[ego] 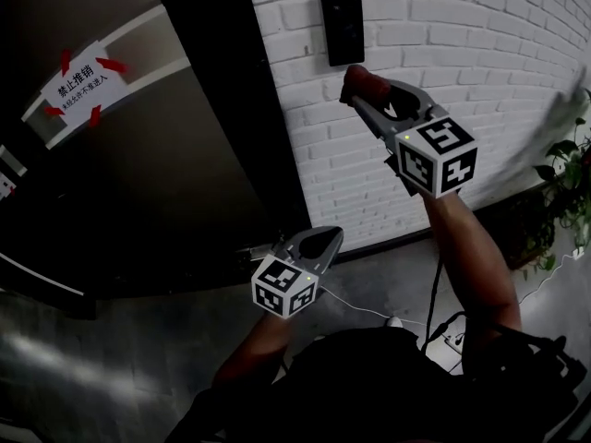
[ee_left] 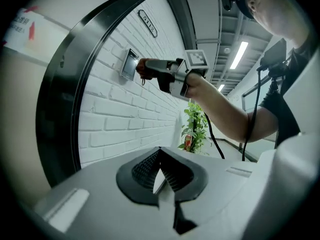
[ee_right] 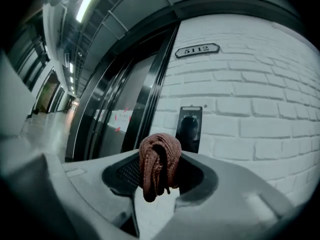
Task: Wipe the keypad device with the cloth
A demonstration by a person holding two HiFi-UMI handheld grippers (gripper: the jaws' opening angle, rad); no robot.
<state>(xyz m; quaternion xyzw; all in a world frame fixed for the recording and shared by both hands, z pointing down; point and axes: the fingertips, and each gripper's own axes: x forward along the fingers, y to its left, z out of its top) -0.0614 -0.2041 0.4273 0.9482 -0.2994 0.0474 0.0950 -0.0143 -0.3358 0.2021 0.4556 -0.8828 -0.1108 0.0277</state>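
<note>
Dark elongated number plaque (ee_right: 197,50) on white brick wall (ee_right: 250,99) reading "5112", white paper notice (ego: 81,81) with red arrows on dark metal door (ego: 166,173) reading "禁止推销", smaller line beneath illegible.

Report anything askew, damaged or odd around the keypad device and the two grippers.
Nothing stands out. The keypad device sits square on the brick wall with no visible damage. The cloth is bunched in the right gripper, whose jaws are shut on it. The left gripper is held lower, shut and empty.

Left gripper (ego: 325,238) and right gripper (ego: 362,90): grey plastic shells, black ridged jaw pads (ee_left: 145,169) | black-and-white marker cube (ego: 436,158) on each, small green light (ego: 406,137) | thin black cable (ego: 434,293) trailing | person wears dark short-sleeved top (ego: 369,381)
</note>
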